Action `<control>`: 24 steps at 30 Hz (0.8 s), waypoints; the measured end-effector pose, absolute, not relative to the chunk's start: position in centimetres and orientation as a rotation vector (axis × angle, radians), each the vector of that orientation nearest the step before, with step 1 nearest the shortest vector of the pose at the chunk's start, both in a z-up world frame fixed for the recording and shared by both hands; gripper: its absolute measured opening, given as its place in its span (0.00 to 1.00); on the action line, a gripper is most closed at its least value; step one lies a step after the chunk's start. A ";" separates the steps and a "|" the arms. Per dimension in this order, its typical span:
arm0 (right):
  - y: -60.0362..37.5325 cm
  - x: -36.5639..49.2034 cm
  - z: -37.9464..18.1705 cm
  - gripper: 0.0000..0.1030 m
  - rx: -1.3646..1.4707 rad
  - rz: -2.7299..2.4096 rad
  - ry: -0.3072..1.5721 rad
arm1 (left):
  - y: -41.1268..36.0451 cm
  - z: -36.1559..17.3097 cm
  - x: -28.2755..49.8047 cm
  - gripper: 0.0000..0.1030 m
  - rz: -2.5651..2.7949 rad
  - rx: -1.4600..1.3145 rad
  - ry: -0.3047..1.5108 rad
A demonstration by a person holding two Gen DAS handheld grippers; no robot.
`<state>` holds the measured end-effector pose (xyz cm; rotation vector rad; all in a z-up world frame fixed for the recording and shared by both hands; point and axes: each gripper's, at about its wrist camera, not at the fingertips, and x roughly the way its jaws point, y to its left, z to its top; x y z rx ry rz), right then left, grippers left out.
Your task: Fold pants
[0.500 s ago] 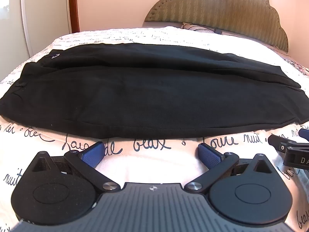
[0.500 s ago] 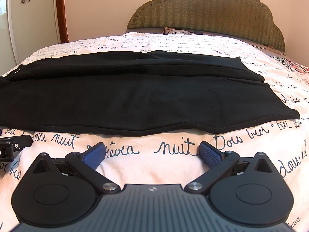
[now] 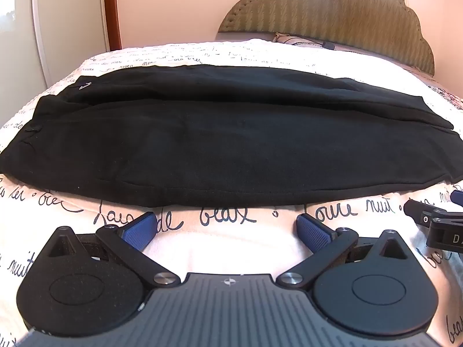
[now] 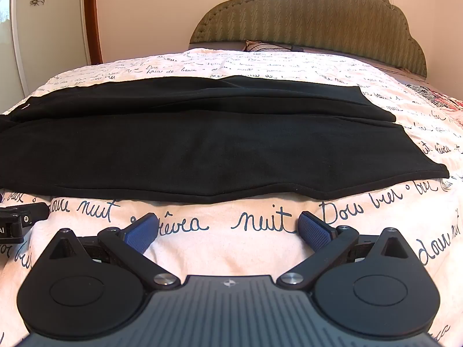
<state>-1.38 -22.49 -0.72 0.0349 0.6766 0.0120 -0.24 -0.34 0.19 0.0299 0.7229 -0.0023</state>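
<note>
Black pants (image 4: 202, 141) lie flat across the script-printed bedspread (image 4: 260, 57), the right gripper (image 4: 227, 231) poised wide apart just short of their near edge, green headboard (image 4: 318, 14) behind.

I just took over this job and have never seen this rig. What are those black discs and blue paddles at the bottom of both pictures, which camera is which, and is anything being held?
Each picture comes from a camera mounted on a handheld two-finger gripper, looking forward along its fingers. The discs and arms are the gripper's own body; the blue paddles are its finger pads. The left gripper and the right gripper are both wide open and hold nothing. Ahead of them, black pants lie flat across a bed cover printed with handwriting, with a green headboard behind. The dark part at each picture's edge is the other gripper.
</note>
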 end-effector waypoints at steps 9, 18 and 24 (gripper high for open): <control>-22.5 -1.4 -0.8 1.00 0.035 0.012 0.676 | -0.4 0.3 -0.6 1.00 0.009 0.057 0.715; -22.6 -1.2 -0.8 1.00 0.034 0.011 0.677 | 0.5 0.3 -0.6 1.00 -0.018 0.030 0.728; -22.5 -1.2 -0.8 1.00 0.034 0.011 0.678 | 0.7 0.4 -0.7 1.00 -0.040 0.037 0.733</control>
